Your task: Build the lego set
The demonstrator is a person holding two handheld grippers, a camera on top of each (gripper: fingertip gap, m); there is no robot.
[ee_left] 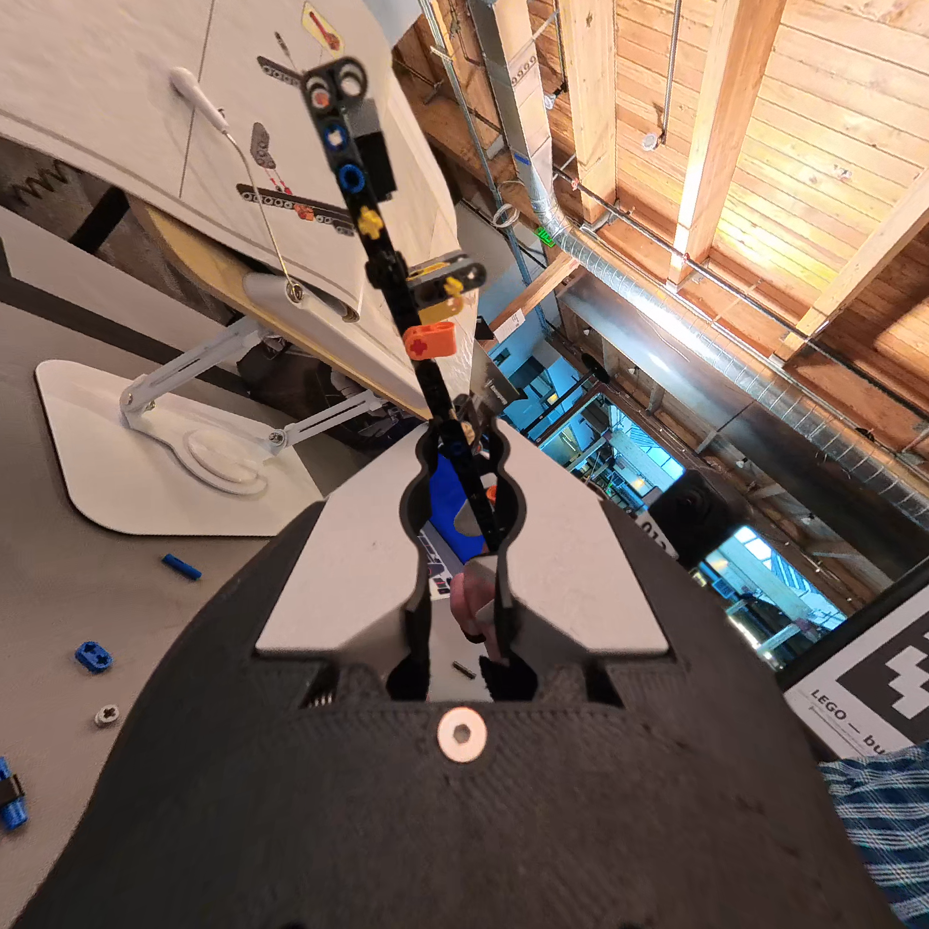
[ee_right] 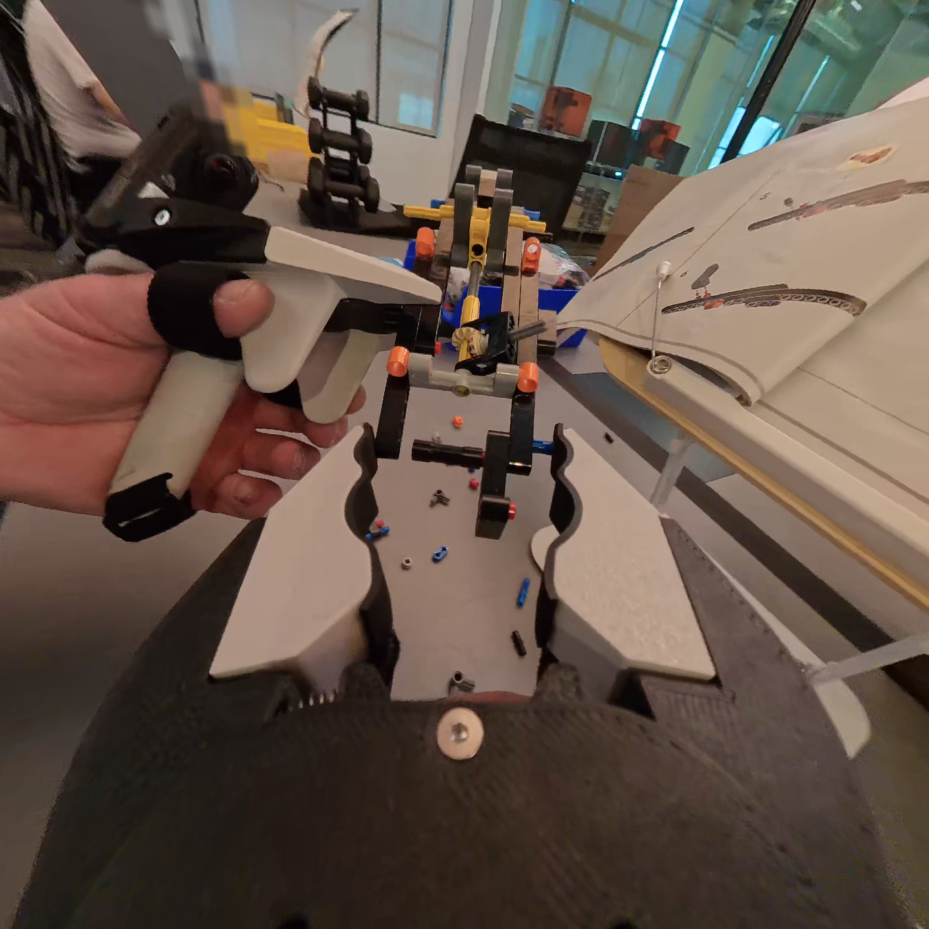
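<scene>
A white marker card and a black camera mount bear print.

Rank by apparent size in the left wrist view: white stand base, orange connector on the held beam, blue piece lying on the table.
1. White stand base, largest.
2. Orange connector.
3. Blue piece.
The connector and the blue piece look close in size, and camera distance differs, so that order is unsure.

Long black lego frame with yellow, orange and blue bits, held up in the air, small loose pieces on grey table below
</scene>
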